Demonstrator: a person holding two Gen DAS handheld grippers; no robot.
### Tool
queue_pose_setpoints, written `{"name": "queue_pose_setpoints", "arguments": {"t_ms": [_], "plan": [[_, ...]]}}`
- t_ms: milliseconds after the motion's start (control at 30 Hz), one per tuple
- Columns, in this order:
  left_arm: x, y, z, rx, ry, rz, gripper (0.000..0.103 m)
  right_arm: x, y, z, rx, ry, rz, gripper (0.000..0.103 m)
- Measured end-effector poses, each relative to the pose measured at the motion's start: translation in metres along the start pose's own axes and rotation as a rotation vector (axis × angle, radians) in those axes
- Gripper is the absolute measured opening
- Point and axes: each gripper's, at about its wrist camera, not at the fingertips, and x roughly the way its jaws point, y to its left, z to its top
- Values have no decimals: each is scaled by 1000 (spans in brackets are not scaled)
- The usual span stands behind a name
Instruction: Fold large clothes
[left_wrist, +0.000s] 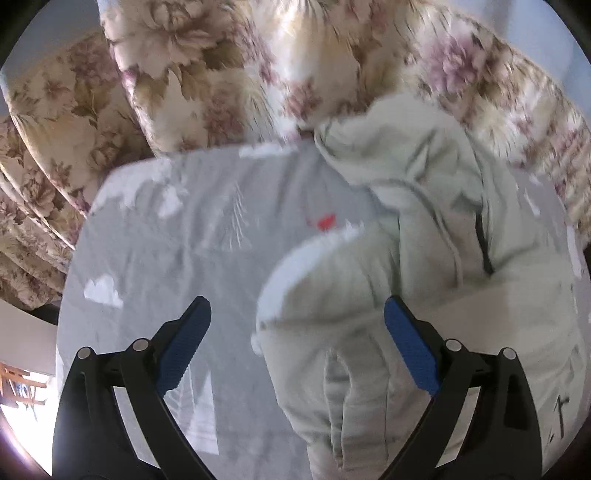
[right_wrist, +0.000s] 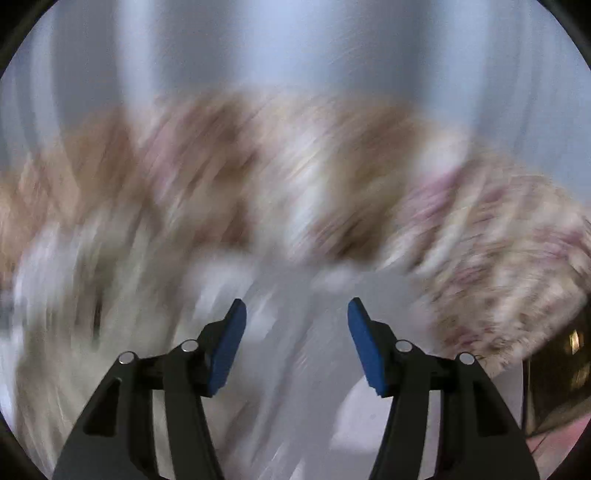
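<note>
Left wrist: left gripper (left_wrist: 297, 314) jaws spread wide, nothing clamped, above a pale green fleece hoodie with a dark zip (left_wrist: 424, 236) lying bunched on a grey printed bedsheet (left_wrist: 177, 236). Floral beige quilt (left_wrist: 207, 74) behind.
Right wrist: heavy blur. Right gripper (right_wrist: 296, 317) jaws parted, empty; hoodie smeared at left.

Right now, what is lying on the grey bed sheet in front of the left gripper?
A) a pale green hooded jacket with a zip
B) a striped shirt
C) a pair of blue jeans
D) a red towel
A: the pale green jacket, with hood, cord and dark zip, lies bunched on the grey sheet.
</note>
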Motion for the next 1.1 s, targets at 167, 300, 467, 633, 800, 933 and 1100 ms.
{"name": "queue_pose_setpoints", "arguments": {"t_ms": [167, 300, 467, 633, 800, 933, 1100], "plan": [[1, -2, 23, -15, -14, 4, 94, -20, -41, 108, 92, -163, -148, 60], [13, -9, 44, 6, -3, 36, 94, 29, 24, 115, -71, -39, -79, 60], [47, -11, 70, -7, 33, 38, 94, 132, 122, 32, -184, 247, 201, 60], [83, -20, 92, -51, 44, -1, 84, 174, 190, -31, -194, 332, 387, 60], [115, -33, 109, -61, 89, -43, 74, 212, 238, -54, -241, 402, 400, 60], [135, -39, 117, -21, 113, -62, 27, 220, 253, -67, -317, 439, 385, 35], [136, -39, 124, -9, 111, -77, 3, 203, 250, -69, -398, 401, 384, 7]]}}
